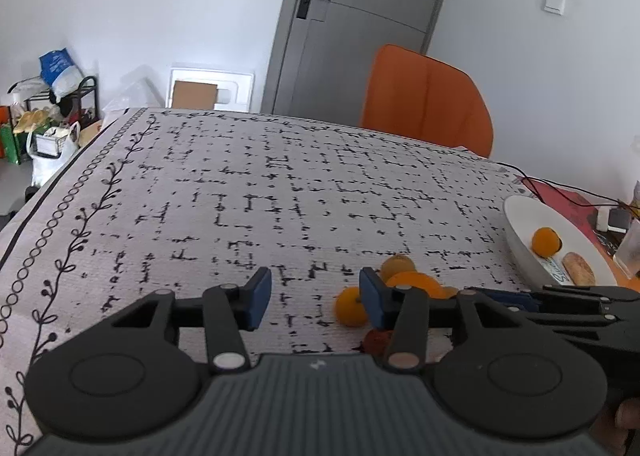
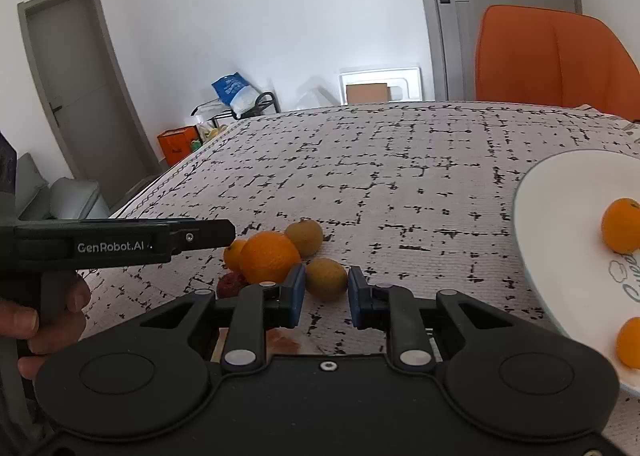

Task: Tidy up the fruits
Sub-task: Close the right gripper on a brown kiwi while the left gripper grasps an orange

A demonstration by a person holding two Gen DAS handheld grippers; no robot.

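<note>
- Right tool [image 2: 326, 294]: pads closed against a small yellow-green fruit [image 2: 326, 278] resting on the table [image 2: 400, 184].
- Left tool [image 1: 316, 298]: partly open, nothing between its pads.
- Fruit pile [image 2: 270, 258] at ten o'clock of the held fruit.
- Plate [image 2: 560, 216] at three o'clock holds oranges; bare cloth runs to the far edge.

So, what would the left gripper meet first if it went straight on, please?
Probably the bare tablecloth; the left gripper tilts down, and the small orange sits just right of its line.
</note>
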